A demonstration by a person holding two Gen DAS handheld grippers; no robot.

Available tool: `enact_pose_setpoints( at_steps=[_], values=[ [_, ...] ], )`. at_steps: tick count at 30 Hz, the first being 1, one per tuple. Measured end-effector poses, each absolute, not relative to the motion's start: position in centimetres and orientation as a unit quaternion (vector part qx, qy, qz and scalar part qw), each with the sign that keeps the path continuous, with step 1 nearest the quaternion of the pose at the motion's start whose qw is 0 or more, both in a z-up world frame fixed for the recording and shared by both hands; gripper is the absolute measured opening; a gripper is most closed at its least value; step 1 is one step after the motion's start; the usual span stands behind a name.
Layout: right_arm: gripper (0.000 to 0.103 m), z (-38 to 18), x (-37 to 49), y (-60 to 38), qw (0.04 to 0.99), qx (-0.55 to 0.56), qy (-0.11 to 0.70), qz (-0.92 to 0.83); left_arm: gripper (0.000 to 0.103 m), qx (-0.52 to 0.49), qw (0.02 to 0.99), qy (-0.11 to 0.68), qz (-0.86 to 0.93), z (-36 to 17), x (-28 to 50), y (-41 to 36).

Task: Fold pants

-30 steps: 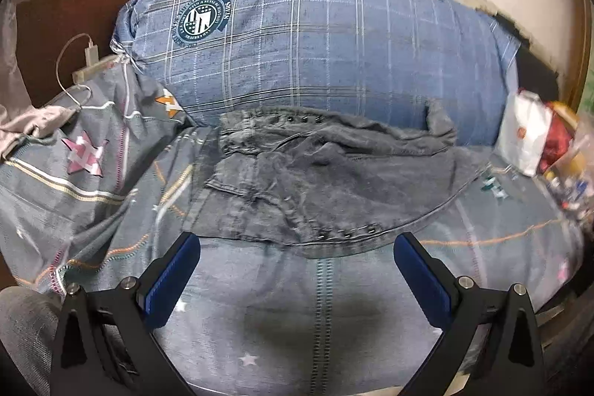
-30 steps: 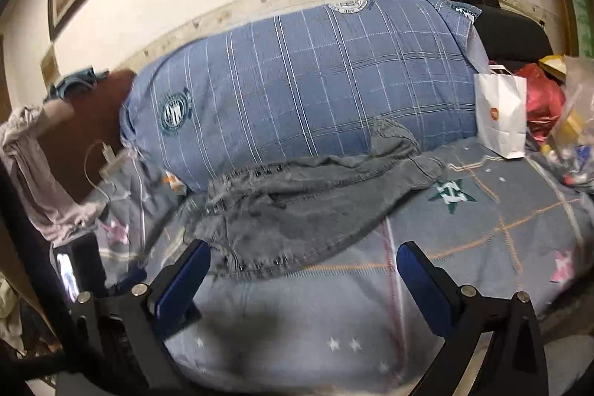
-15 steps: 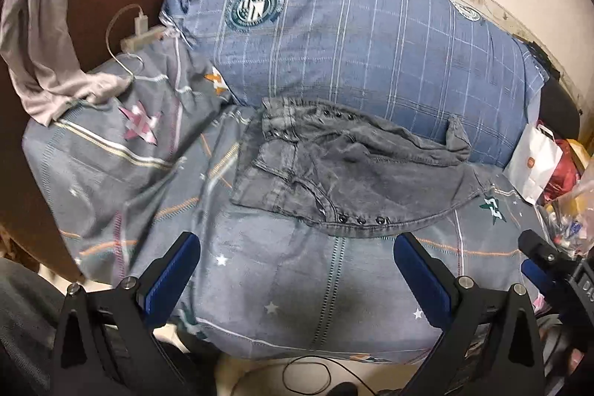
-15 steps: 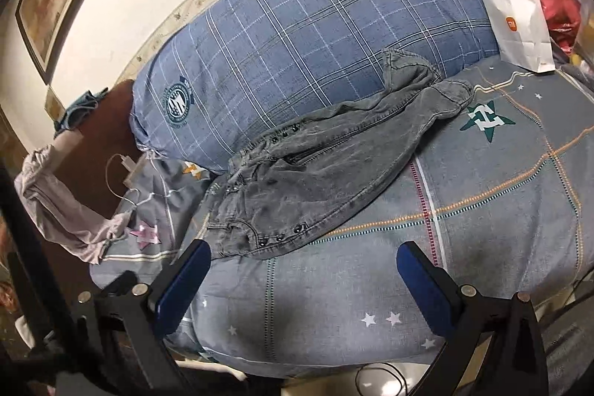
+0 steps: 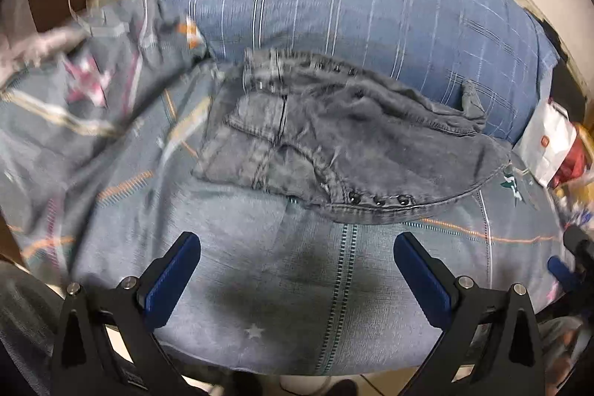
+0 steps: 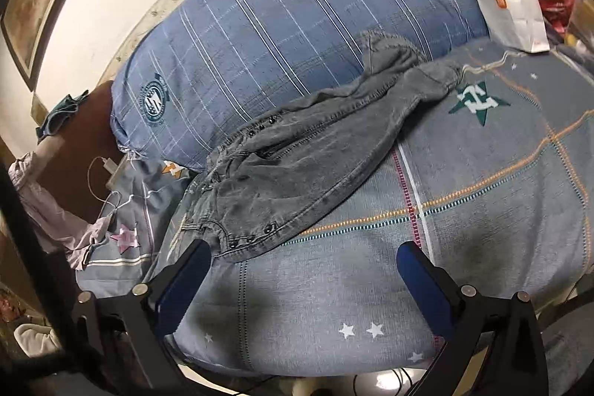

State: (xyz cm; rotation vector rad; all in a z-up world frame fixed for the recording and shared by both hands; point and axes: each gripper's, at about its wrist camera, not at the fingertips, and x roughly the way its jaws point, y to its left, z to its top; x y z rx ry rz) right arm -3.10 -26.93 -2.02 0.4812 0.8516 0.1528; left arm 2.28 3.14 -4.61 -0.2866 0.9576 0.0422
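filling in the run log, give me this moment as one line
task: fold pants | pants: spread on bed, one end against pillow | left gripper: open, empty | right gripper: open, empty | fold: not begun

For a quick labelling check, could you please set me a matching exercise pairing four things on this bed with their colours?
Things:
1. pants
2. pillow
3. bag
4. star

Colours:
A. white
B. green
C. washed grey
D. blue plaid

Pairs: 1-C, 2-D, 3-A, 4-B
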Motion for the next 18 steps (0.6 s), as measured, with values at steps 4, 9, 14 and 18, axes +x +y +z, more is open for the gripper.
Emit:
enact_pose_setpoints(
  at_steps=[4,9,14,18],
  values=[
    [0.099,-3.2,-1.6,-26.1,0.884,0.217,0.405,0.08,0.102,-0.15,0.873,0.463,0.02,-6.6,3.4,3.9],
    [0.094,-5.1,0.9,-25.6,0.881,0.211,0.412,0.097,0.101,-0.126,0.864,0.487,0.018,-8.4,6.7,3.3],
    [0.086,-7.1,6.2,-24.7,0.87,0.198,0.441,0.093,0.072,-0.145,0.85,0.507,0.0,-10.6,10.4,3.8],
    [0.066,-9.6,9.9,-25.0,0.862,0.211,0.455,0.073,0.061,-0.195,0.844,0.499,0.0,-11.5,10.4,4.9]
  ],
)
